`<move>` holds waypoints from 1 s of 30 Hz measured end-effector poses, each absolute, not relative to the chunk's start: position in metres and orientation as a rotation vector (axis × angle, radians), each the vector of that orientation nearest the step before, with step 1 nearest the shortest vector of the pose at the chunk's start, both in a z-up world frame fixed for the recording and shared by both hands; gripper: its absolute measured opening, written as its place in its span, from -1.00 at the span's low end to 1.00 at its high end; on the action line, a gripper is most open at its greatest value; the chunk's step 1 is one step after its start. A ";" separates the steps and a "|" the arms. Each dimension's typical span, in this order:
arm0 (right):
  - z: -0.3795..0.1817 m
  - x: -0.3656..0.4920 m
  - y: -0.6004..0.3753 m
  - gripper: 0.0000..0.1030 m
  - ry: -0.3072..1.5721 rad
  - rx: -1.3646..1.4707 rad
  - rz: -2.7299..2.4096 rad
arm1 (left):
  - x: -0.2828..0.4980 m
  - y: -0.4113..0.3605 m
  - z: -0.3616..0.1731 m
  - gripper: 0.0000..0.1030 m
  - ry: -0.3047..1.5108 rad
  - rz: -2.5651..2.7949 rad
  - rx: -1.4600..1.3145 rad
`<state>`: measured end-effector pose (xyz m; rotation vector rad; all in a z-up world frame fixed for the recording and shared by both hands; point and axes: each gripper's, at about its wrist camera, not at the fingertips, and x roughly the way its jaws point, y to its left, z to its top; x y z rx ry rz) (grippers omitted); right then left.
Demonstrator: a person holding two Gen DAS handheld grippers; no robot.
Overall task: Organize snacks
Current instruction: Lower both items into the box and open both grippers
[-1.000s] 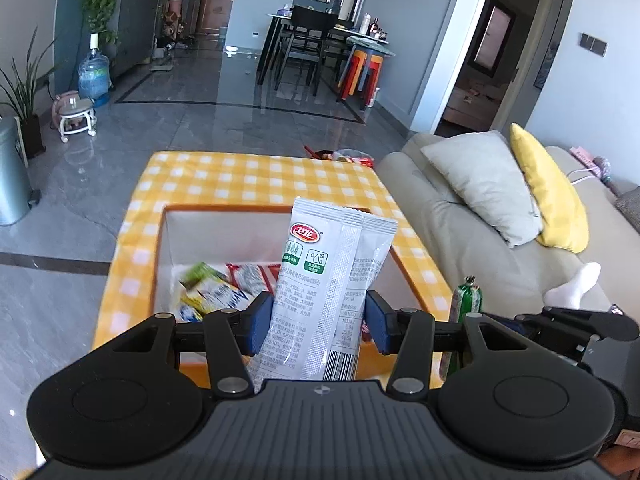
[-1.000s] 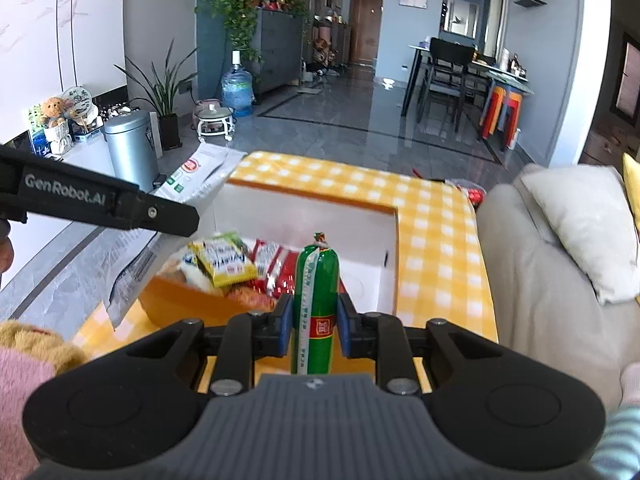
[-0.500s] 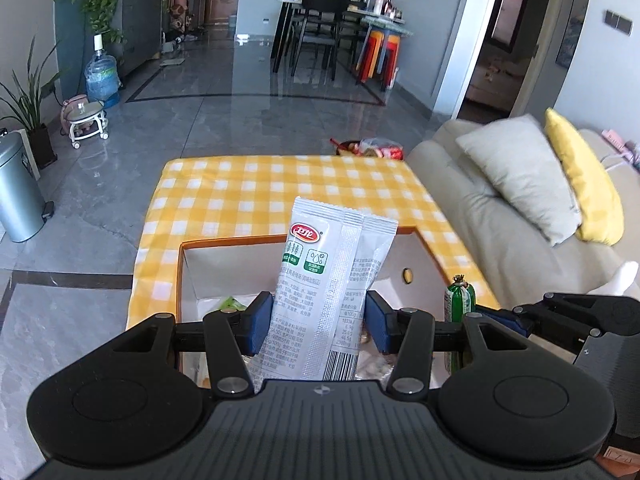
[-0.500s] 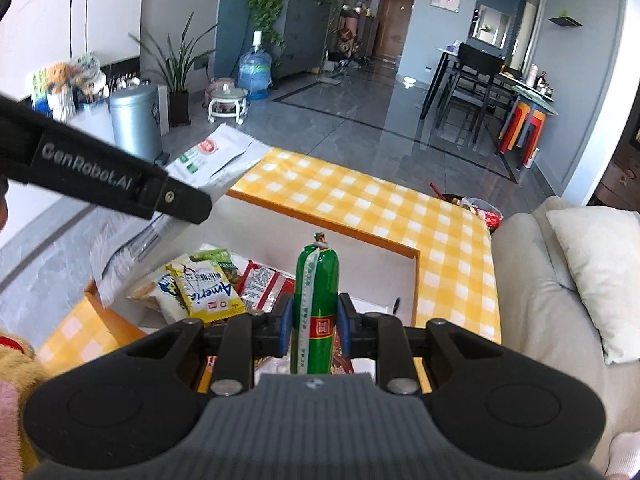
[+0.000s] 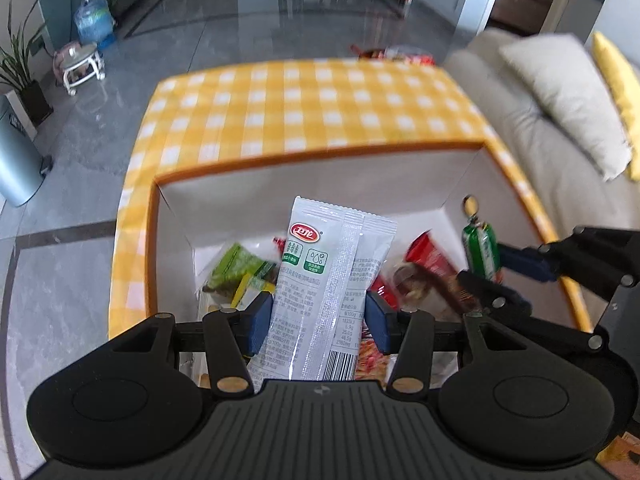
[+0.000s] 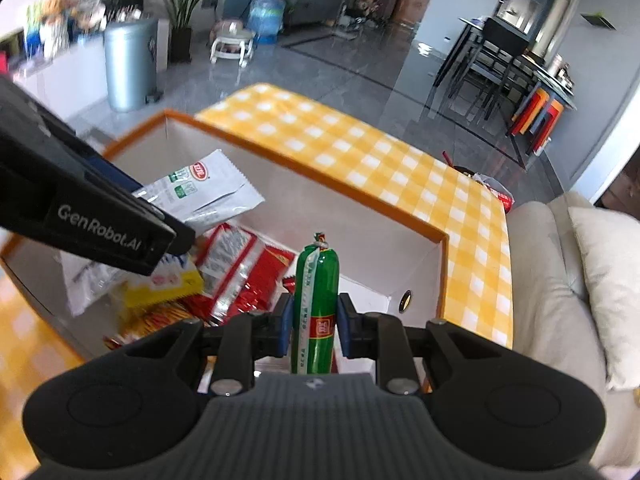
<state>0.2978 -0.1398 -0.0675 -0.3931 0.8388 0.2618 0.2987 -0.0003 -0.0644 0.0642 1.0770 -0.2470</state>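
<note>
My left gripper (image 5: 318, 320) is shut on a silver-white snack packet (image 5: 328, 280) and holds it upright over the open orange-rimmed white box (image 5: 312, 184). My right gripper (image 6: 312, 328) is shut on a green sausage stick (image 6: 316, 300), also over the box (image 6: 352, 224). The sausage (image 5: 482, 250) and the right gripper show at the right of the left wrist view. The silver packet (image 6: 204, 188) and the left gripper show at the left of the right wrist view. Inside the box lie green (image 5: 236, 268), red (image 6: 240, 276) and yellow (image 6: 160, 292) snack packs.
The box sits on a table with a yellow checked cloth (image 5: 312, 108). A beige sofa with a grey cushion (image 5: 568, 100) stands to the right. A metal bin (image 6: 128, 64), a water bottle (image 5: 94, 20) and plants stand on the grey floor to the left.
Both grippers have tilted downward and moved in over the box, each still holding its snack. The box interior now fills more of both views.
</note>
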 end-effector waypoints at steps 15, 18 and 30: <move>-0.112 0.321 -0.139 -0.62 0.897 -0.573 0.263 | 0.323 -0.011 -0.104 0.11 1.179 -0.251 0.102; -0.114 0.321 -0.137 -0.62 0.906 -0.589 0.272 | 0.323 -0.011 -0.103 0.12 1.184 -0.253 0.107; -0.091 0.315 -0.141 0.31 0.926 -0.534 0.355 | 0.313 -0.013 -0.082 0.60 1.109 -0.251 0.150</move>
